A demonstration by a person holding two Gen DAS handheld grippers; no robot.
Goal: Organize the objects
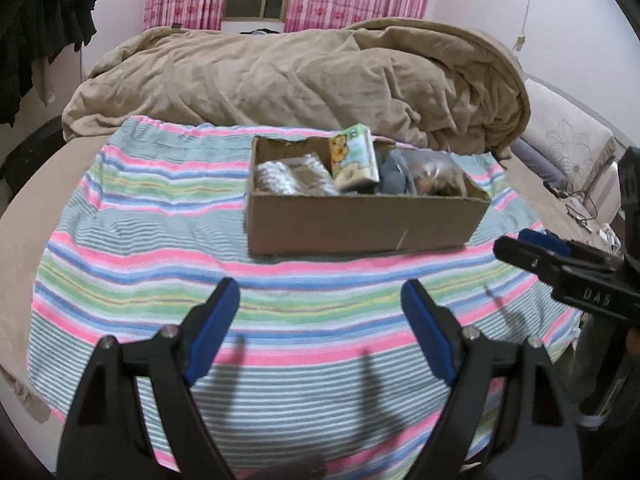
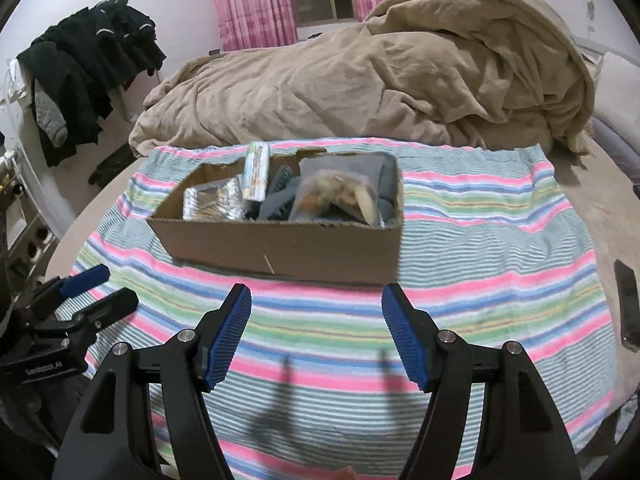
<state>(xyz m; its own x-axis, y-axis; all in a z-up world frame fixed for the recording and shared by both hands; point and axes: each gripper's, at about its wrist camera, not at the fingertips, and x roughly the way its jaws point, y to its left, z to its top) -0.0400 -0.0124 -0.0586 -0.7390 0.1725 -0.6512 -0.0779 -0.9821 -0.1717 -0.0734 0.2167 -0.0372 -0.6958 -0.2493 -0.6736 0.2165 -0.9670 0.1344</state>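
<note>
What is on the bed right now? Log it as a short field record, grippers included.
surface: striped cloth spread on the bed
container: open cardboard box on the cloth
box contents: small carton, silver foil pack, clear bag, grey items
behind box: tan blanket, bunched up
left gripper: open, empty, above the cloth
right gripper: open, empty, above the cloth

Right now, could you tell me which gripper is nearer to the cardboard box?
Hard to call; perhaps the right. The right gripper hovers open over the striped cloth, facing the cardboard box. The left gripper, also open, sits about equally short of it.
</note>
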